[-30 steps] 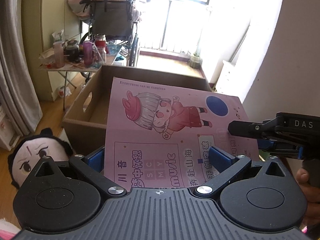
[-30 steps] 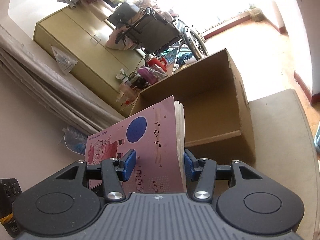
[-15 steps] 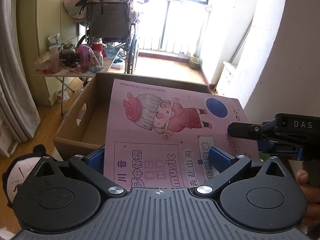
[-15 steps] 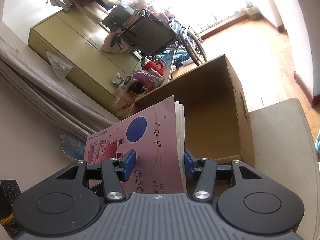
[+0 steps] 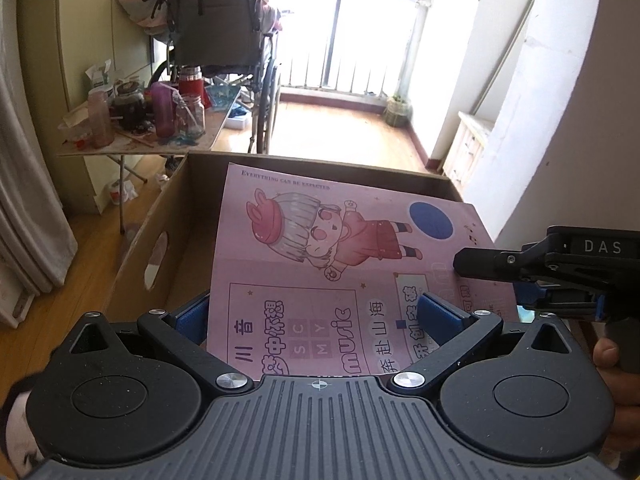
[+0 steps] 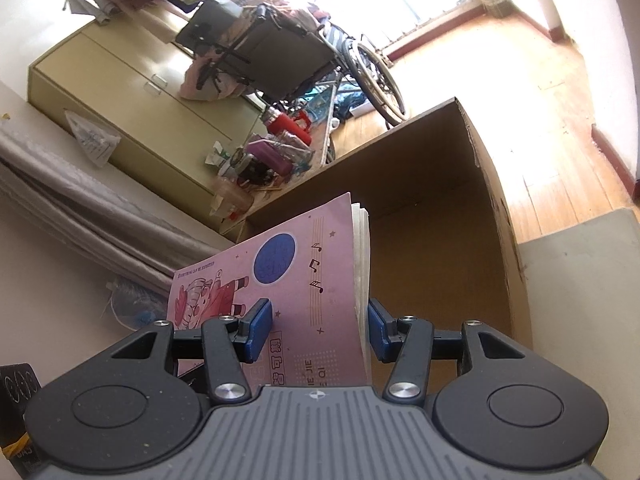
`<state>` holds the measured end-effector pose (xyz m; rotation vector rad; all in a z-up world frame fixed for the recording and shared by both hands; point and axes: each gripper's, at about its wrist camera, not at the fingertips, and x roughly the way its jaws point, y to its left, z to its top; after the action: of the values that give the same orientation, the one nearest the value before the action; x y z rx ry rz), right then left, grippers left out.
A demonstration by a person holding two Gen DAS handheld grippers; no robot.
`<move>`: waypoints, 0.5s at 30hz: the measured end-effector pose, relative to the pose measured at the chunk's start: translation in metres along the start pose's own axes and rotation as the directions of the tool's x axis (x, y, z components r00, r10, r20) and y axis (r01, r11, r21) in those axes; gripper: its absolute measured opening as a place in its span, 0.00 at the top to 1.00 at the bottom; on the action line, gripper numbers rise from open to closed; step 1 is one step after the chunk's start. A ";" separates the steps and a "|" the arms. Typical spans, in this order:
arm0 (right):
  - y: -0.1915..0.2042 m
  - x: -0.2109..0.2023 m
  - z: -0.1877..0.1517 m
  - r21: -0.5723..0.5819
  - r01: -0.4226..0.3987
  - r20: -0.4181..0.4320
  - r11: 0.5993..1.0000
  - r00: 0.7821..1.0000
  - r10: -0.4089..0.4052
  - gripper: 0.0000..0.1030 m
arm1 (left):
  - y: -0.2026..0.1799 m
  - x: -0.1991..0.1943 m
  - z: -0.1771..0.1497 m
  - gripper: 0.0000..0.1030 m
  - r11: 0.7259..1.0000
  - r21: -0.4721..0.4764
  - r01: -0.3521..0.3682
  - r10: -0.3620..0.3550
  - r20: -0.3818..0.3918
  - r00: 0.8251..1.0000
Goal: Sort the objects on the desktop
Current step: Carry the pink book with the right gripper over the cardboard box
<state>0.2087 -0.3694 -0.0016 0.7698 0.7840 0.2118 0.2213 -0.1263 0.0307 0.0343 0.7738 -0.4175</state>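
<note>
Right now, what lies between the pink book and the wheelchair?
In the left wrist view, the cardboard box has its far wall there, then a stretch of bare wooden floor separates the pink book from the wheelchair.

You hold pink paper booklet (image 5: 320, 264) with matt printed cover; cream page edges show rough-cut along its side in right view. Behind it, brown corrugated cardboard box (image 5: 176, 232): dull, fibrous walls, raw edge at rim. Your left gripper (image 5: 316, 316) is matt black plastic with ribbed grey plastic deck, bright metal screw heads, blue rubbery-looking pads (image 5: 438, 314). Your right gripper (image 6: 318, 330) has same finish, speckled with dust. Floor (image 5: 340, 136) beyond box is glossy orange-brown wood planks. Worktop corner (image 6: 580, 300) by box is matt, pale, slightly rough.
</note>
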 end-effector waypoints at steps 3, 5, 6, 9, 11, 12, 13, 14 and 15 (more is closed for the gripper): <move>-0.009 0.015 0.009 0.017 0.023 -0.013 1.000 1.000 -0.023 0.48 | 0.003 0.018 0.005 0.00 1.000 -0.002 0.008 -0.008 -0.022 1.000; -0.015 0.025 0.012 0.020 0.051 -0.027 0.998 0.998 -0.050 0.48 | 0.003 0.032 0.006 0.00 1.000 0.000 0.017 -0.017 -0.043 0.999; -0.018 0.029 0.014 0.020 0.066 -0.034 0.998 0.997 -0.066 0.48 | 0.003 0.038 0.007 0.00 1.000 0.001 0.021 -0.021 -0.056 0.998; -0.026 0.040 0.016 0.013 0.113 -0.054 0.994 0.992 -0.112 0.48 | 0.002 0.057 0.006 0.00 0.999 0.005 0.038 -0.038 -0.095 0.995; -0.027 0.043 0.017 -0.007 0.123 -0.054 0.992 0.991 -0.124 0.49 | 0.004 0.068 0.005 0.00 0.999 -0.008 0.042 -0.043 -0.119 0.992; -0.025 0.044 0.017 -0.024 0.138 -0.050 0.990 0.989 -0.139 0.49 | 0.007 0.072 0.005 0.00 0.999 -0.024 0.047 -0.049 -0.126 0.991; -0.023 0.046 0.016 -0.042 0.150 -0.045 0.988 0.987 -0.151 0.49 | 0.010 0.076 0.005 0.00 0.997 -0.040 0.061 -0.066 -0.139 0.988; -0.023 0.047 0.016 -0.051 0.161 -0.044 0.986 0.986 -0.163 0.49 | 0.013 0.081 0.006 0.00 0.996 -0.054 0.071 -0.078 -0.152 0.985; -0.021 0.049 0.016 -0.060 0.175 -0.046 0.983 0.983 -0.178 0.49 | 0.015 0.084 0.006 0.00 0.995 -0.066 0.078 -0.088 -0.162 0.983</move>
<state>0.2526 -0.3713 -0.0366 0.6404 0.8862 0.0938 0.2847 -0.1430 -0.0243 -0.0200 0.9530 -0.4749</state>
